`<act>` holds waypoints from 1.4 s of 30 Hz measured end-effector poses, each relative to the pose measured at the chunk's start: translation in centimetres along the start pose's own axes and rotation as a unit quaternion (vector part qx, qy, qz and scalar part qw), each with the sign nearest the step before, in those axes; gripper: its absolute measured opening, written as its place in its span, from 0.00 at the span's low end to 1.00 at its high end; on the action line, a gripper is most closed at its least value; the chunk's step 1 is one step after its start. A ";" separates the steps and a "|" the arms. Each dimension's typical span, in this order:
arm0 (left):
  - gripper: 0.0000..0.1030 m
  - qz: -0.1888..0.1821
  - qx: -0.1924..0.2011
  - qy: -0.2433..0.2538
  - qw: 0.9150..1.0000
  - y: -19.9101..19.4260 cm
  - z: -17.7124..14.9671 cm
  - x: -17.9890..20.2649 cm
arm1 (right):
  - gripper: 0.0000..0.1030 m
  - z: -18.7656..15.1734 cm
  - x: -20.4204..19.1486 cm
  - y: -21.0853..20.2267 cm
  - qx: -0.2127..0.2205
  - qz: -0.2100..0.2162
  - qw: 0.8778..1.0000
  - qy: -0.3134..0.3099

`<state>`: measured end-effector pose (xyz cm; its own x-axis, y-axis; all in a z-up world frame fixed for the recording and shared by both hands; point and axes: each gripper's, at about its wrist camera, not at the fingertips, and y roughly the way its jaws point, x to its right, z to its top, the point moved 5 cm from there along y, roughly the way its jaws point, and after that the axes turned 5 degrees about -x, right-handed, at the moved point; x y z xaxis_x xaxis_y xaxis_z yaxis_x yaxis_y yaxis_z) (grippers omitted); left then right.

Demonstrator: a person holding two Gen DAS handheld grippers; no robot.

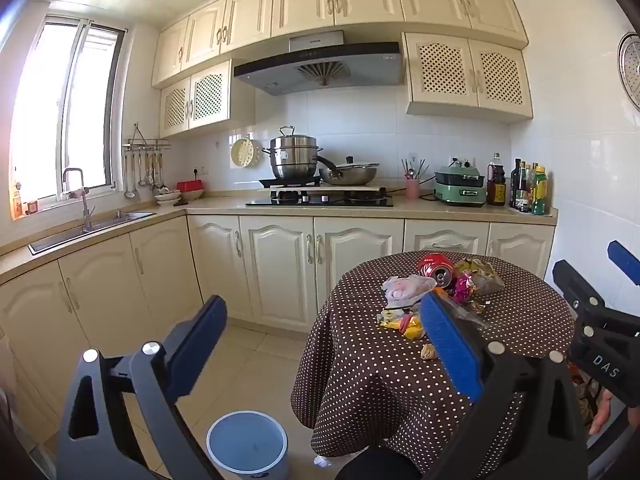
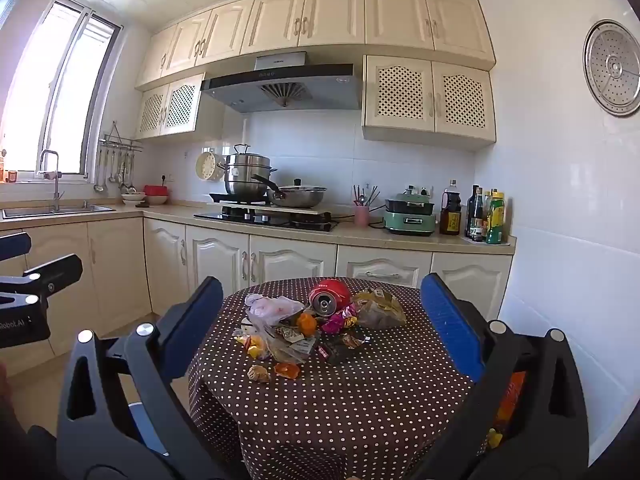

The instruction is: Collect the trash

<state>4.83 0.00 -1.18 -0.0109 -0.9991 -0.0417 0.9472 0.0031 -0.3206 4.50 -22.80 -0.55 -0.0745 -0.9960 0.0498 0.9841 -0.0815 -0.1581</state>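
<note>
We see the trash heaped around the crushed red can [image 2: 330, 295], which lies on its side near the far middle of the round worktop [image 2: 360, 400] in its brown dotted cloth. Left of the can sits a crumpled clear plastic bag [image 2: 272, 312], right of it a brownish wrapper [image 2: 380, 310], and in front of it bright candy wrappers [image 2: 340, 320] and orange peel [image 2: 306, 322]. A pale blue bin [image 1: 247, 446] stands on the floor, well left of the can and below the worktop's edge. Our left claw [image 1: 320, 332] and right claw [image 2: 320, 320] both hang spread wide, grasping nothing, short of the can
</note>
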 end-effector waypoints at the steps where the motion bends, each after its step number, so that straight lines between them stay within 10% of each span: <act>1: 0.93 -0.001 0.003 -0.002 1.000 -0.1 0.0 0.0 | 0.94 0.0 0.0 0.0 0.000 0.000 1.000 0.000; 42: 0.93 0.004 -0.009 -0.013 1.000 0.6 -0.6 -1.4 | 0.94 -0.6 -0.5 0.3 -0.012 0.003 1.000 -0.002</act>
<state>5.25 1.39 -1.95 0.0045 -0.9998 -0.0189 0.9412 0.0106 -0.3376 4.77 -22.33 -1.21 -0.0677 -0.9963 0.0536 0.9805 -0.0764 -0.1811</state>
